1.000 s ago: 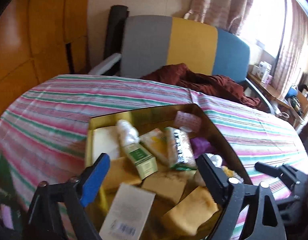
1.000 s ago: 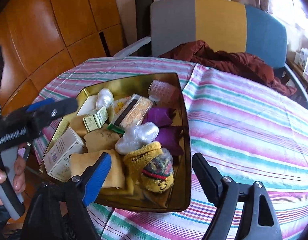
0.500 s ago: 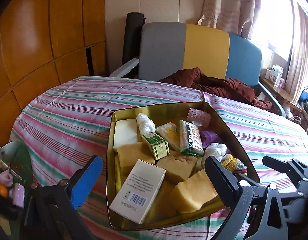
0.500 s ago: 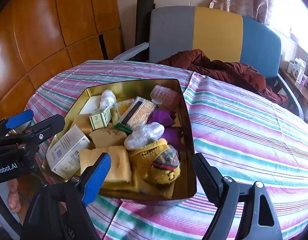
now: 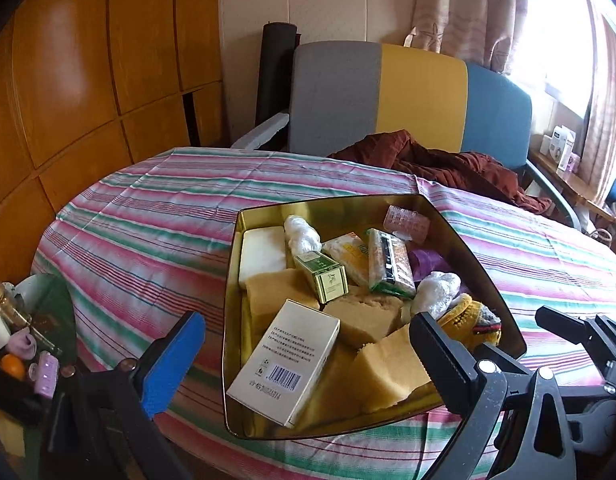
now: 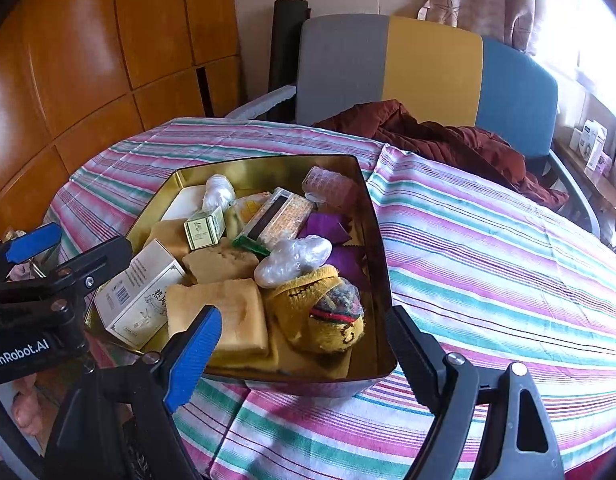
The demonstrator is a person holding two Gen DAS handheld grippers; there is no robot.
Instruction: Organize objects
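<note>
A gold tin [image 5: 233, 280] sits on the striped tablecloth, filled with several items. Among them are a white barcoded box [image 5: 284, 364], yellow sponges [image 5: 388, 368], a small green box [image 5: 322, 276], a plastic-wrapped bundle [image 5: 436, 288] and a pink roller [image 5: 406, 220]. My left gripper [image 5: 304, 328] hovers before the tin's near left corner, open wide and empty. My right gripper [image 6: 304, 320] stands open and empty at the near edge of the tin [image 6: 374, 240], just short of a yellow knit piece [image 6: 320, 312] and a sponge [image 6: 228, 312].
A chair [image 5: 380, 92] with a grey, yellow and blue back stands behind the table, with a maroon garment [image 5: 448, 164] draped on it. A low side stand [image 5: 24, 340] with small items is at the left. Wood panelling lines the left wall. Bare striped cloth [image 6: 488, 248] lies right of the tin.
My left gripper has drawn back from over the tin, with the white box lying inside. Its jaws stand wider. My right gripper has backed off a little.
</note>
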